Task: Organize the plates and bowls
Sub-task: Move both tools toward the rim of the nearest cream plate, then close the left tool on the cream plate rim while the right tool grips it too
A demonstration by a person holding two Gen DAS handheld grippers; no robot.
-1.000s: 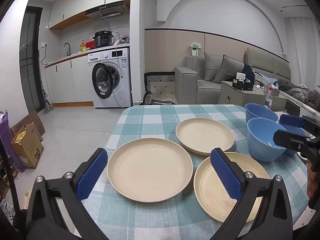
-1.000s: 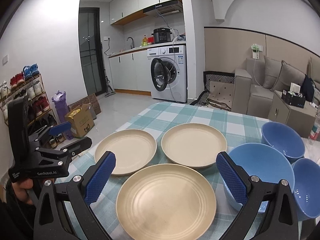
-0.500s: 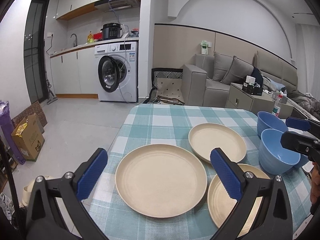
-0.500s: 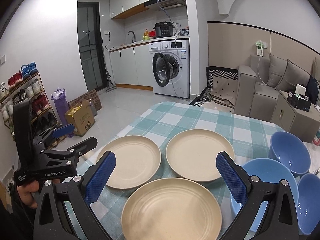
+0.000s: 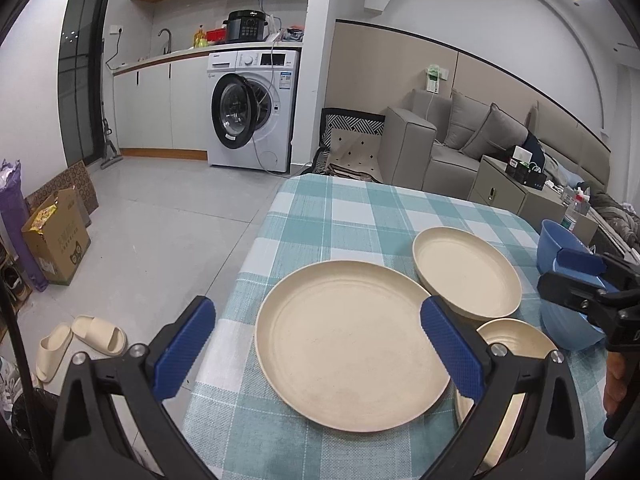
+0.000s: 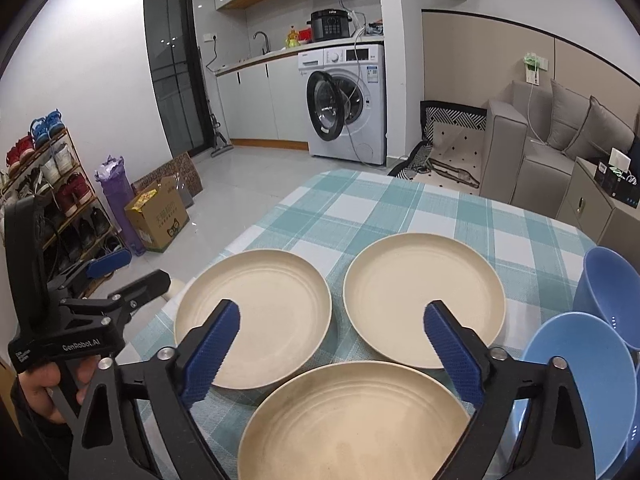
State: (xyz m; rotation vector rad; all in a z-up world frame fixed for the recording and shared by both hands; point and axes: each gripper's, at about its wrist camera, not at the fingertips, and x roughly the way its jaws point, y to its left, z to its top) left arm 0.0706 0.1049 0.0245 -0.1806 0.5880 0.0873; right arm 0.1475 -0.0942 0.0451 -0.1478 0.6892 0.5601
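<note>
The left claw hangs with its pads spread wide and empty over the leftmost plate, which lies flat near the surface's left edge. To lift it well, I'd slide one pad under the near rim and pinch lightly, since the rim looks shallow. The far plate and near plate lie just beside it. The right claw is also spread apart, holding nothing, above the near plate, with blue bowls clustered at the right.
</note>
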